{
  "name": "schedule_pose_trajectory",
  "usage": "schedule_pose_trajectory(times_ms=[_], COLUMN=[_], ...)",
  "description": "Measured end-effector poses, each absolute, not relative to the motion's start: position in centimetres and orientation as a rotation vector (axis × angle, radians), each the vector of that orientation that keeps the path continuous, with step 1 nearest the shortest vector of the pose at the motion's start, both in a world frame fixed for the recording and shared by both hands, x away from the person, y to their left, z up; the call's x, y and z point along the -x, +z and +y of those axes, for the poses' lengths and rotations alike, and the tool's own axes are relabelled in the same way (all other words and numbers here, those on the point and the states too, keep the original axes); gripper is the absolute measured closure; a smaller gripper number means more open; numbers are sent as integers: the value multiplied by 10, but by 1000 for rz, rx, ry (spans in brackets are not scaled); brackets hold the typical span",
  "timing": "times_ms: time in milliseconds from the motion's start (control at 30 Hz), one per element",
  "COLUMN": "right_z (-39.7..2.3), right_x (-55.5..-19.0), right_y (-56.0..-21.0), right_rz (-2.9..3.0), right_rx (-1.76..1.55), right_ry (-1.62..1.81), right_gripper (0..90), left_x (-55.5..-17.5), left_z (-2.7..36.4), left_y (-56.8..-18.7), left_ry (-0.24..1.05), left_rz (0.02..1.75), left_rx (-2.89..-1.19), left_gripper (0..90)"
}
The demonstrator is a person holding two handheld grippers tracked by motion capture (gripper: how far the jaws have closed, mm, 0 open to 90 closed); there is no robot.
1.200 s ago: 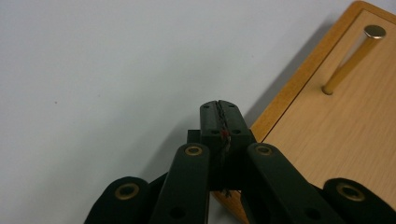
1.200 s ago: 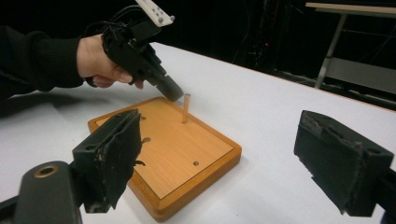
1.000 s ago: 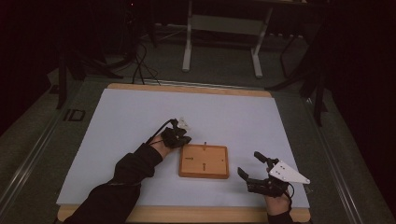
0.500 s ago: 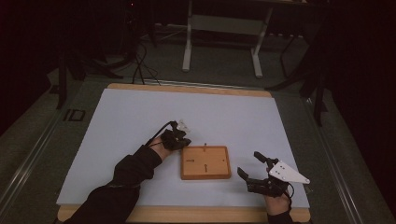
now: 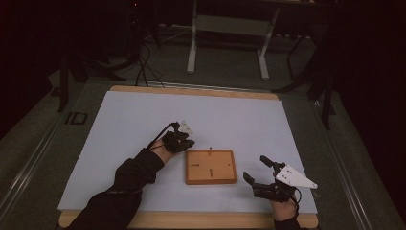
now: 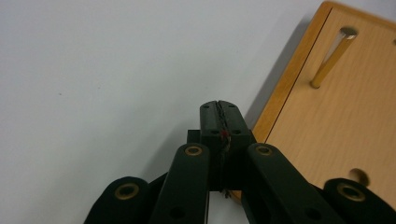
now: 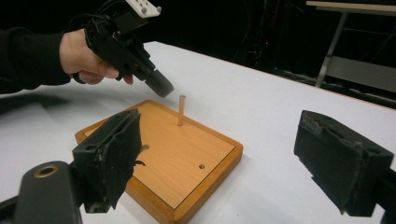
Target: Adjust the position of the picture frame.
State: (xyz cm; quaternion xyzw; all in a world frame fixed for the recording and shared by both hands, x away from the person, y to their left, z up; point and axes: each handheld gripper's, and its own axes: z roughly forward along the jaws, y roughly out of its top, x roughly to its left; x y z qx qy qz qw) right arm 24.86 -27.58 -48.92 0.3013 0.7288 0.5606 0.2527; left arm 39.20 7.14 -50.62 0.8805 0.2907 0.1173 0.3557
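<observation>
Keeping its jaws closed on nothing beside the board [image 5: 211,166], the left gripper [image 5: 181,140] should stay clear of the peg [image 7: 181,110] while the right gripper [image 5: 262,171] waits open.

White sheet [image 5: 143,124] over a wooden table [image 5: 191,90], grey metal stand [image 5: 225,28] on the far floor, dark cables [image 5: 143,72] far left

One wooden board [image 5: 211,166], one upright peg [image 7: 181,110], two hand-held grippers, and seemingly three peg holes.
</observation>
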Motion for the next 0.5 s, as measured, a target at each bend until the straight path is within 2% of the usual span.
schedule_pose_trajectory(times_ms=[233,300,500], right_z=[-276,-276,-275], right_x=[-249,-249,-249], right_y=[-489,-489,-490], right_rz=[1982,1982,1984], right_rx=[-822,-822,-822], right_ry=[1524,1525,1525], right_gripper=[146,146,146], left_x=[-385,-382,-376], left_z=[71,72,78], left_y=[-500,-499,-496], left_ry=[276,263,169], left_rz=[740,732,676], left_rx=[-2224,-2216,-2177], left_gripper=[894,787,706])
